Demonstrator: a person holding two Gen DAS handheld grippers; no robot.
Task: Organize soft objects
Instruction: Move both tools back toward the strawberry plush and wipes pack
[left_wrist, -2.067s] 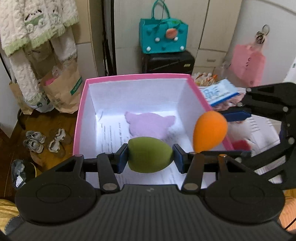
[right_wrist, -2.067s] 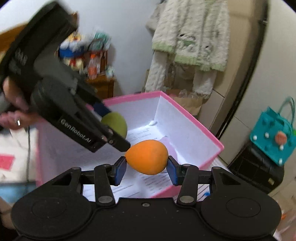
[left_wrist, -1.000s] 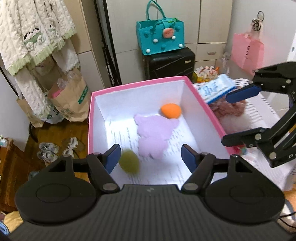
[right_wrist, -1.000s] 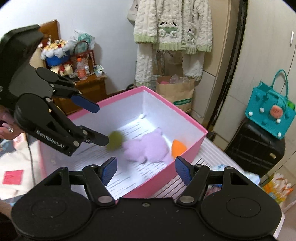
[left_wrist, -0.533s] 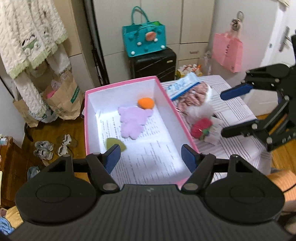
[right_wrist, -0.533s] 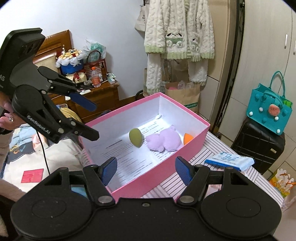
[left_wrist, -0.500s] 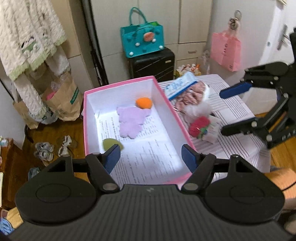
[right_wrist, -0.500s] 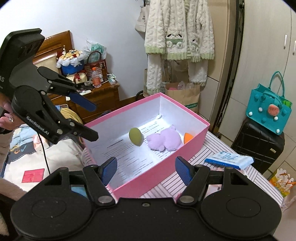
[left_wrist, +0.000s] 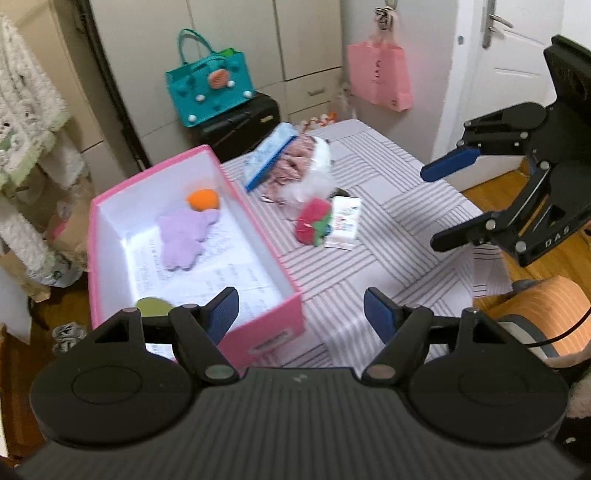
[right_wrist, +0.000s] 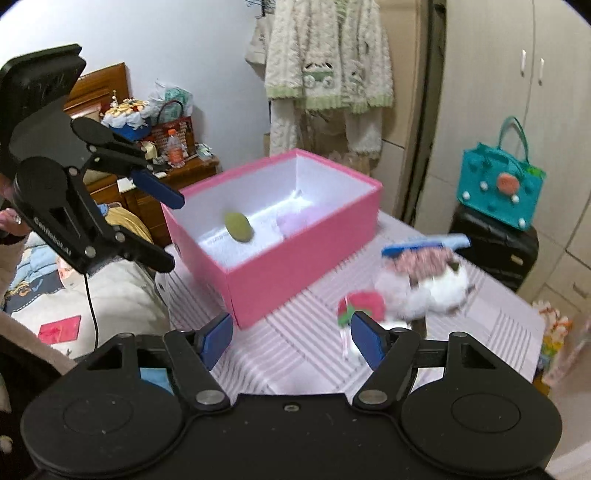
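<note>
A pink box (left_wrist: 258, 334) with white inside holds an orange egg-shaped sponge (left_wrist: 202, 198), a purple soft toy (left_wrist: 183, 238) and a green sponge (left_wrist: 153, 306). The box (right_wrist: 295, 266) and green sponge (right_wrist: 238, 227) also show in the right wrist view. On the striped table lie a red soft toy (left_wrist: 312, 221), a pink-white plush (left_wrist: 306, 162) and a blue packet (left_wrist: 267, 155). My left gripper (left_wrist: 301, 314) is open and empty, near the box's front corner. My right gripper (right_wrist: 291, 338) is open and empty, above the table before the red toy (right_wrist: 364, 304).
A small white carton (left_wrist: 343, 223) lies by the red toy. A black suitcase (left_wrist: 236, 123) with a teal bag (left_wrist: 208, 92) stands behind the table. A pink bag (left_wrist: 378, 75) hangs near the door. A bed (right_wrist: 74, 302) lies left of the table.
Both grippers let go of their sponges, which dropped into the box. Both then pulled back and swung right, toward the toys on the table.
</note>
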